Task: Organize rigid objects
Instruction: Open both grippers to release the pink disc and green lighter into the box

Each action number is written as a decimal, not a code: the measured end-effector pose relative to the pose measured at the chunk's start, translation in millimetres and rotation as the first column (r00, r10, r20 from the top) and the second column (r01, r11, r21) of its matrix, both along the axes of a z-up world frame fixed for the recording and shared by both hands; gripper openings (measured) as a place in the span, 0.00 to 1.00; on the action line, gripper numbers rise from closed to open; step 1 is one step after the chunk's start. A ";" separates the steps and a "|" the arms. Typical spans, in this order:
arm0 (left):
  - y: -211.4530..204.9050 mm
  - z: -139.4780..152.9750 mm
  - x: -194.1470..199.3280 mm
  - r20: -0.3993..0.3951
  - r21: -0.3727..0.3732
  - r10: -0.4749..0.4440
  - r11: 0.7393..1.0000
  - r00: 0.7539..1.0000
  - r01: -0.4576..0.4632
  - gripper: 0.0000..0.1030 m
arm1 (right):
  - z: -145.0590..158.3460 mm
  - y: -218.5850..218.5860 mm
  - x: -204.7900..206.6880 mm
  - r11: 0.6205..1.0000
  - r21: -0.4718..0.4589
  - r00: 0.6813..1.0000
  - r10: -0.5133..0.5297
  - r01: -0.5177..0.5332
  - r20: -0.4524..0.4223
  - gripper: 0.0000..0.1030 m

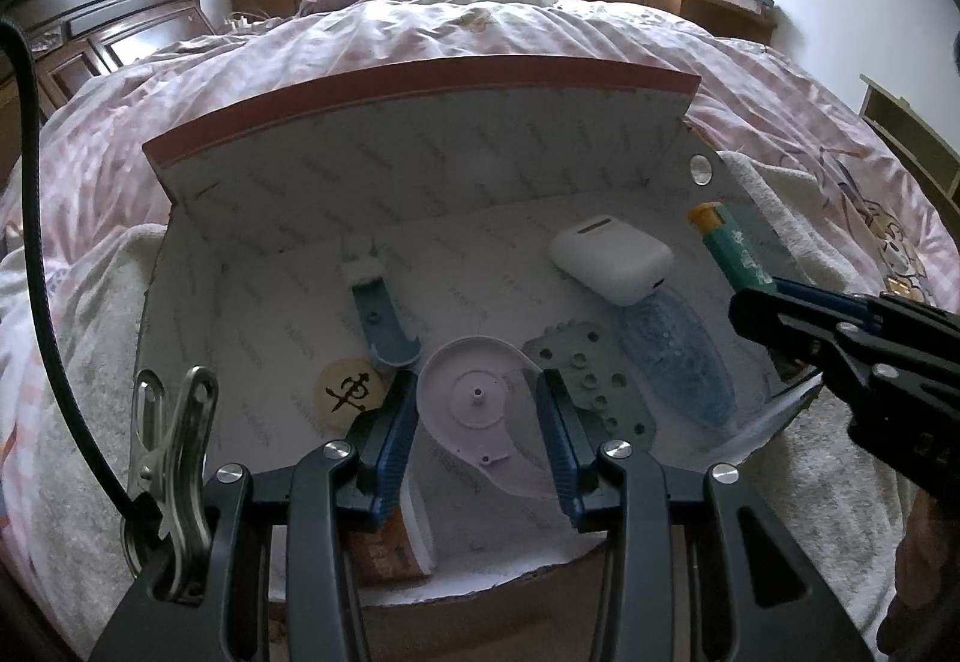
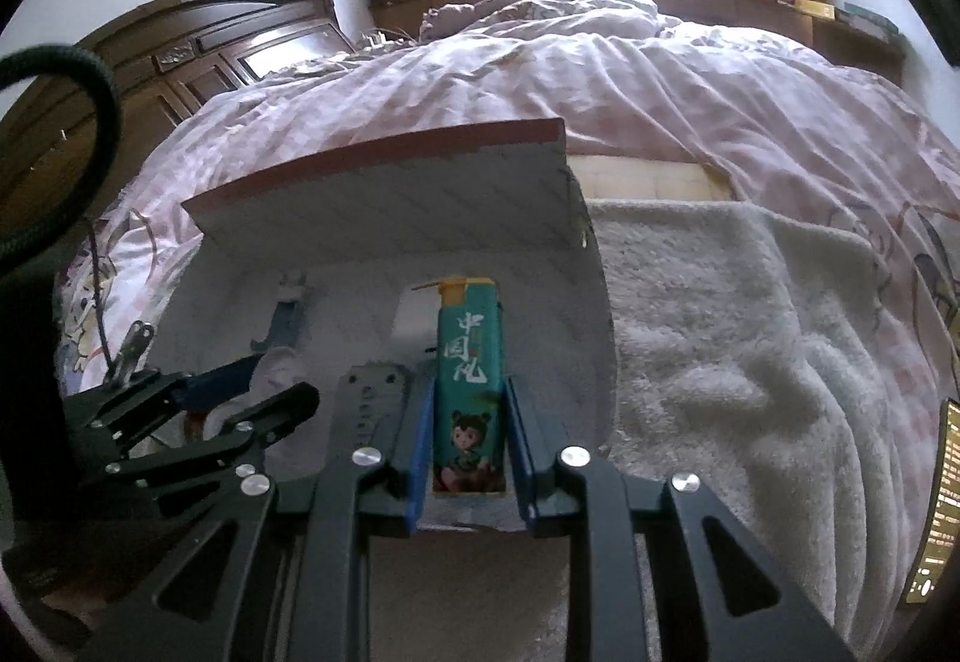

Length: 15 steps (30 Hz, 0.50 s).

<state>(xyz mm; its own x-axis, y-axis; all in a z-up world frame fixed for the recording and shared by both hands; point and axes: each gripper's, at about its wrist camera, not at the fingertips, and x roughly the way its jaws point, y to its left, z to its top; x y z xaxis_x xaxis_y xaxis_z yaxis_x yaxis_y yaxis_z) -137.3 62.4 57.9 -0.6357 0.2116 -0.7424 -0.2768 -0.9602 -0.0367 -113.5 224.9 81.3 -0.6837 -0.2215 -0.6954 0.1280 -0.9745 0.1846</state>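
An open white cardboard box [image 1: 270,218] [image 2: 384,218] with a red-edged lid lies on the bed. My left gripper [image 1: 477,425] [image 2: 264,386] is low over its near side, shut on a lilac round plastic piece [image 1: 474,398] with a clear edge. From the right, my right gripper [image 2: 468,416] [image 1: 750,296] is shut on a green lighter [image 2: 468,392] [image 1: 732,248] with a yellow top, held over the box's right side. Inside lie a white earbud case [image 1: 612,260], a blue handle piece [image 1: 384,314], a round wooden token [image 1: 348,389], a grey perforated plate [image 1: 591,380] and a blue translucent oval [image 1: 678,356].
The box rests on a white fluffy towel [image 2: 720,332] spread over a pink checked quilt [image 1: 480,32]. A dark wooden headboard [image 2: 198,44] stands at the left. A metal clip [image 1: 174,422] and a black cable [image 1: 36,242] hang at my left gripper's side.
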 end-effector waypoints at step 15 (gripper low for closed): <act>2.8 0.0 -0.4 0.001 -0.010 0.008 1.000 1.000 -0.008 0.40 | -9.2 3.6 -3.6 1.000 -0.005 1.000 -0.017 0.018 0.019 0.23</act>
<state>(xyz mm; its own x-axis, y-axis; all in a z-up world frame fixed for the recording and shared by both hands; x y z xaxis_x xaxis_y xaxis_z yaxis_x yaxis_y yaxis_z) -137.7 65.2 57.9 -0.6365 0.1993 -0.7451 -0.2690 -0.9627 -0.0278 -117.1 228.5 72.1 -0.6739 -0.2134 -0.7073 0.1073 -0.9755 0.1920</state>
